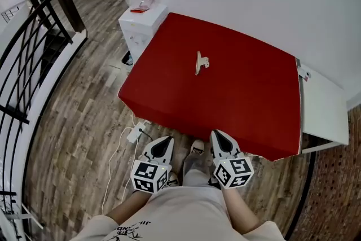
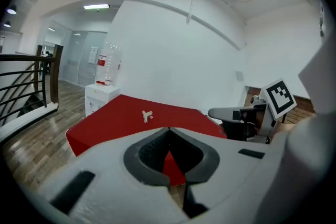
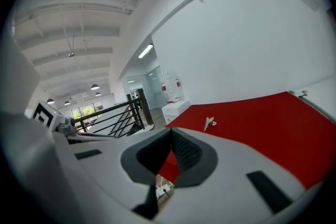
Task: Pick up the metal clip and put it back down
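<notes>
A small metal clip (image 1: 201, 62) lies alone on the red table (image 1: 237, 93), left of its centre; it also shows as the clip (image 2: 147, 116) in the left gripper view and the clip (image 3: 209, 123) in the right gripper view. Both grippers hang side by side in front of the table's near edge, well short of the clip. My left gripper (image 1: 164, 145) has its jaws together with nothing between them, seen close as the left gripper (image 2: 168, 131). My right gripper (image 1: 221, 139) is likewise shut and empty, seen close as the right gripper (image 3: 171, 134).
A white water dispenser (image 1: 142, 20) with a clear bottle stands off the table's far left corner. A white shelf (image 1: 324, 104) adjoins the table's right side. A black stair railing (image 1: 28, 59) runs along the left. Cables and a power strip (image 1: 135, 132) lie on the wooden floor.
</notes>
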{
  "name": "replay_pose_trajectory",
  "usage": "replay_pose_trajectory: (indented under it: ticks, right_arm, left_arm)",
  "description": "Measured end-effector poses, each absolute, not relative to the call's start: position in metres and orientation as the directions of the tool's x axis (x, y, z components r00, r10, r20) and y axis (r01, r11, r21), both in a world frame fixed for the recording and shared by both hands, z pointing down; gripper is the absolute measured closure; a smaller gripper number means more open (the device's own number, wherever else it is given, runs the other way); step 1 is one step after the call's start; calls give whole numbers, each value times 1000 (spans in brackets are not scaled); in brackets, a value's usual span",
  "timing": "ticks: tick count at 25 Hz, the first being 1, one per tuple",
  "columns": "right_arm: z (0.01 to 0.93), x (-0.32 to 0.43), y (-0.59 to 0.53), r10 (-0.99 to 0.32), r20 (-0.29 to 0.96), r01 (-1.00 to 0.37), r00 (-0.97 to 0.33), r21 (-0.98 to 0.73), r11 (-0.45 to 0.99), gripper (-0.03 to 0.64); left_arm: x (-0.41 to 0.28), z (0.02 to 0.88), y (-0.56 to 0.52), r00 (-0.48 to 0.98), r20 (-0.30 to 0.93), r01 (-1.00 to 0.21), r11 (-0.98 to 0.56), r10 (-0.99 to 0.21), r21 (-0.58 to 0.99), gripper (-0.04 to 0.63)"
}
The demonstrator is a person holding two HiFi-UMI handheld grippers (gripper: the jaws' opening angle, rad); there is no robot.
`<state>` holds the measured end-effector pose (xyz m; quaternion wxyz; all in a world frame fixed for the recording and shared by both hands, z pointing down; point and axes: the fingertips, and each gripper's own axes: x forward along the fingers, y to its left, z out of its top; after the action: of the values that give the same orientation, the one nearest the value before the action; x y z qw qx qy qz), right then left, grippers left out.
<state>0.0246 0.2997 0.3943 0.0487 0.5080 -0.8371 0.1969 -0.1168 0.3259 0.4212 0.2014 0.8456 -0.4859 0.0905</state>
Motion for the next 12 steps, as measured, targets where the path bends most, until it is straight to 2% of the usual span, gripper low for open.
replay_pose_trajectory:
  ticks: [6,12]
  right_arm:
    - [395,37,219,-834,265,-869,-484,-259,422,612]
    - [392,65,133,-810,289,-859,-510,-229,459,612]
  left_arm:
    - [-111,429,254,472,363,-881,-408,-804,240,591]
    - [-77,415,164,452,342,-891,-400,-824,216,591]
